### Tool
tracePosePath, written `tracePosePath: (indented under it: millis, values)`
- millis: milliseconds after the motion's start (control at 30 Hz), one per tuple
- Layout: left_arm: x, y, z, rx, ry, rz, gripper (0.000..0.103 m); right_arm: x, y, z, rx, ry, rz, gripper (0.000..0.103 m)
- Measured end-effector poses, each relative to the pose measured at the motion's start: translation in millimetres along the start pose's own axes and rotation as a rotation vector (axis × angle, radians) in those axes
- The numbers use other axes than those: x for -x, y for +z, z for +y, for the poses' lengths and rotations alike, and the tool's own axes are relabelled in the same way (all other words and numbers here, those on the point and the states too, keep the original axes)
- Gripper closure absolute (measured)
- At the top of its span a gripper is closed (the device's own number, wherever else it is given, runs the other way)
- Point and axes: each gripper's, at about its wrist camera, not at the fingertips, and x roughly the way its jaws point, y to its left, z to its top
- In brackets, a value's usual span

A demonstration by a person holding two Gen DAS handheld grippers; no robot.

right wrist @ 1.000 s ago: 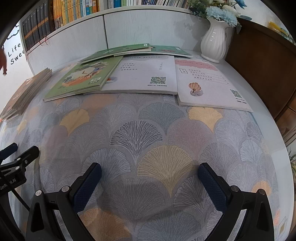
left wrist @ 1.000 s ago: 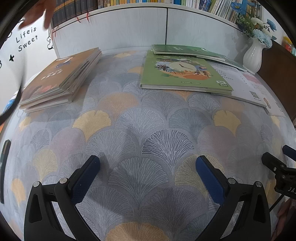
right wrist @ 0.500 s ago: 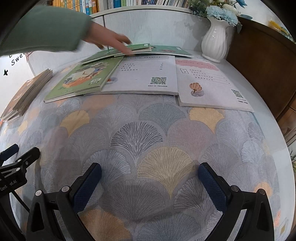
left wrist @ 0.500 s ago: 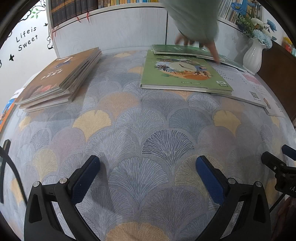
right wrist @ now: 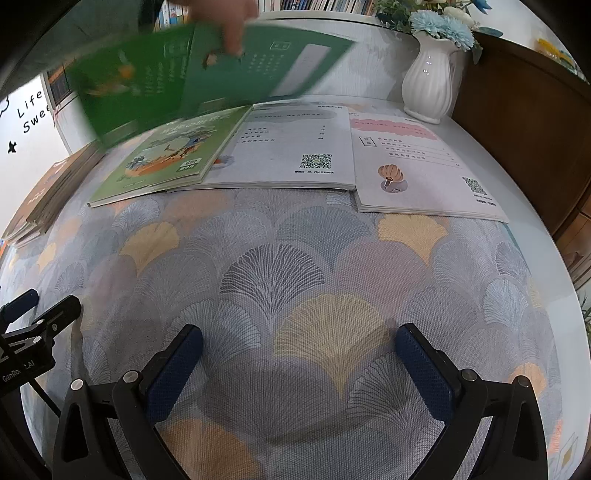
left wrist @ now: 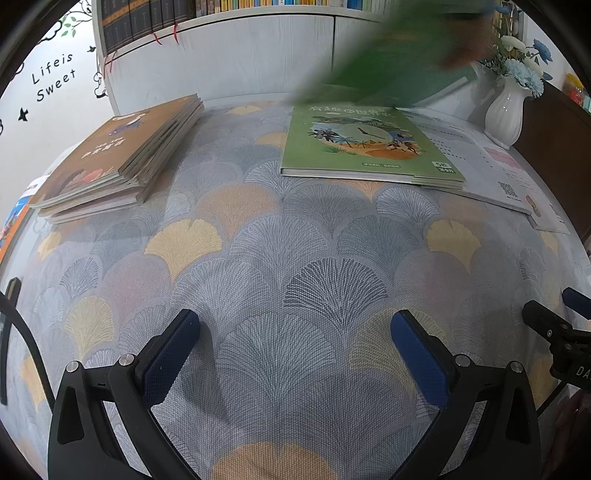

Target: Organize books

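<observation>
Left wrist view: left gripper (left wrist: pixel 295 339) low over the patterned tablecloth (left wrist: pixel 295 258), fingers spread wide, nothing between them. Brown book stack (left wrist: pixel 122 155) ahead and to the left, long axis running away from the fingers toward the white cabinet (left wrist: pixel 229 59). Green picture book (left wrist: pixel 365 144) ahead and slightly right, spine edge facing the fingers, lying partly over the white booklets (left wrist: pixel 491 170). Blurred green shape above the far books, likely a sleeve or lifted covers; cannot tell which. Right wrist view: right gripper (right wrist: pixel 299 358) also wide open and empty, resting near the cloth. Two white booklets, one (right wrist: pixel 288 147) straight ahead, the other (right wrist: pixel 421 166) just right of it, edges touching or nearly so. Green picture book (right wrist: pixel 166 155) ahead-left, overlapping the first booklet. A bare hand (right wrist: pixel 225 14) holds two dark green books (right wrist: pixel 199 70) in the air above them. White vase (right wrist: pixel 428 85) beyond. Judgement: the right gripper is nearer the white booklets, the left nearer the brown stack; all lie well apart from both.
</observation>
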Motion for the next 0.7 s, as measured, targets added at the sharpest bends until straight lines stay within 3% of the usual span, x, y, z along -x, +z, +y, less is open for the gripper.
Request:
tracePosePath:
  millis: [700]
  values:
    - [0.1,0.7,0.0,-0.001,0.0,-0.001,0.0,-0.6,0.5,1.2,-0.001,0.001,0.0,0.0]
